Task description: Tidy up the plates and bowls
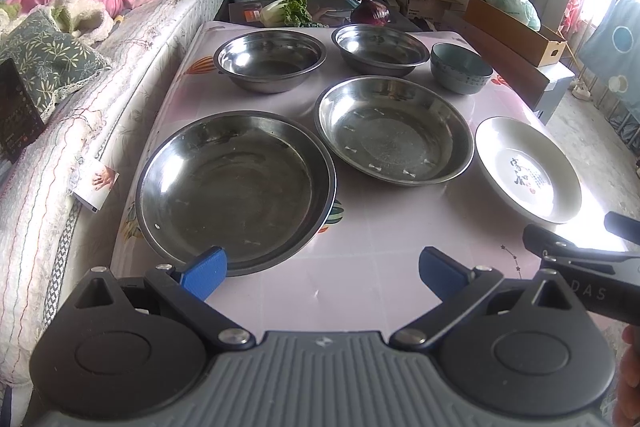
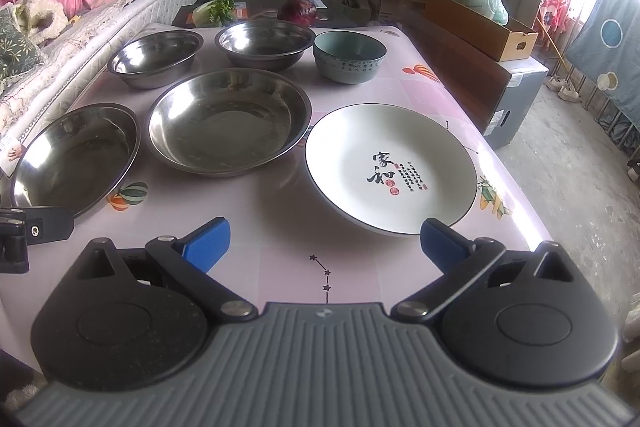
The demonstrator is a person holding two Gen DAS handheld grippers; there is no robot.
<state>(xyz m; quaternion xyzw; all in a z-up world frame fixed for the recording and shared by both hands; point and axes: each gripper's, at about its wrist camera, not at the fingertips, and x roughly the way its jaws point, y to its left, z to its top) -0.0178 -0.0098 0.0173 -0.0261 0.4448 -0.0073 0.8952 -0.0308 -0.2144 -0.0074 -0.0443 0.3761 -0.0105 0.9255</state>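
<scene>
Right wrist view is showing the right gripper (image 2: 324, 241) hovering, fingers spread and empty, just short of the white ceramic plate (image 2: 390, 167) lying on the table (image 2: 420, 95): likely stiff, breakable, slick-glazed, best pinched at its near rim.

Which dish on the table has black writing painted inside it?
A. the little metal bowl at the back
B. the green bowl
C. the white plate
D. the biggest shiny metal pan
C. The white plate shows black brush characters and a small red stamp in its middle, while the green bowl and the metal dishes show no black writing inside.
</scene>
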